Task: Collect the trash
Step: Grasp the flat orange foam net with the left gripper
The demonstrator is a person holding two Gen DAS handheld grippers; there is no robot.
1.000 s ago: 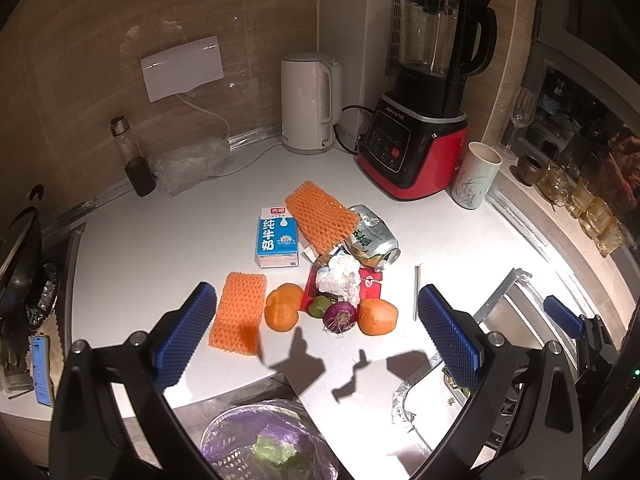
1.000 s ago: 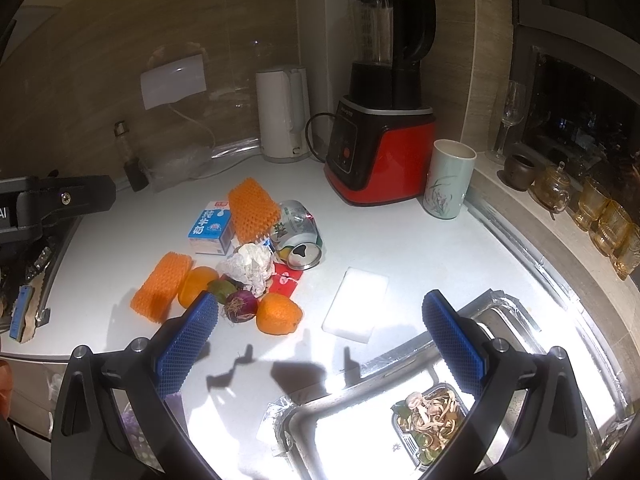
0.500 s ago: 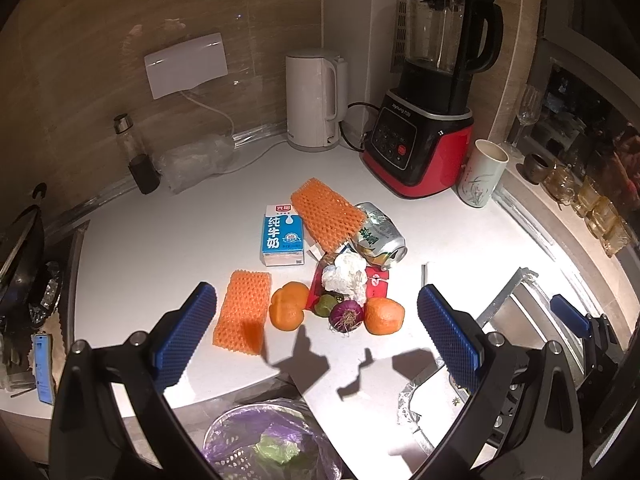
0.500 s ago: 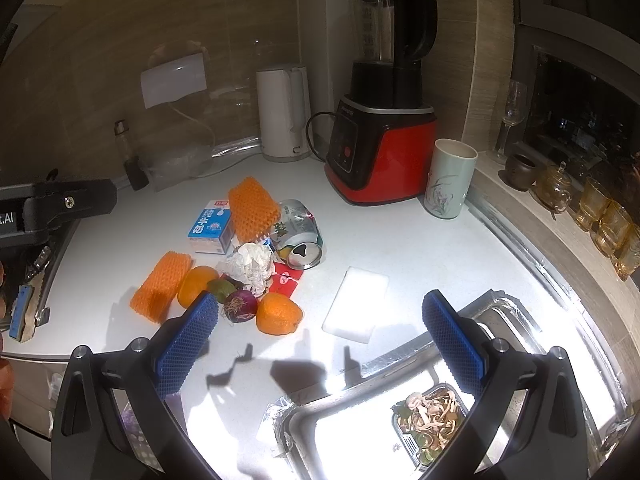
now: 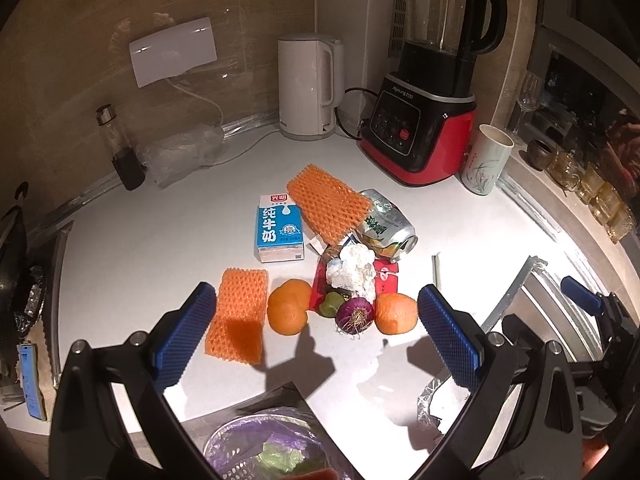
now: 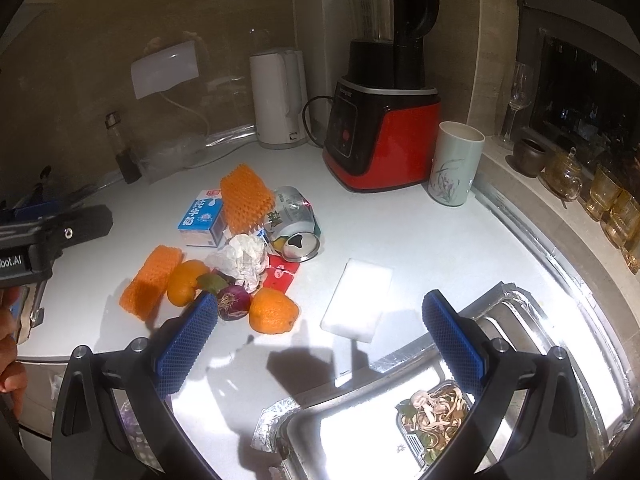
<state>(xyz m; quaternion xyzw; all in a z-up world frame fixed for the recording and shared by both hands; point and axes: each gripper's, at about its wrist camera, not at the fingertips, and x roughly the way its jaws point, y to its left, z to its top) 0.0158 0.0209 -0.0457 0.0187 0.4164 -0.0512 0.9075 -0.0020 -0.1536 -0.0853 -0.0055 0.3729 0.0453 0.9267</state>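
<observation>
Both tongs, left and right, are being held wide open, empty (above the worktop). The oranges are likely being risked: nudged, they could be rolled off.

White kettle, red blender, cup along the wall.
</observation>
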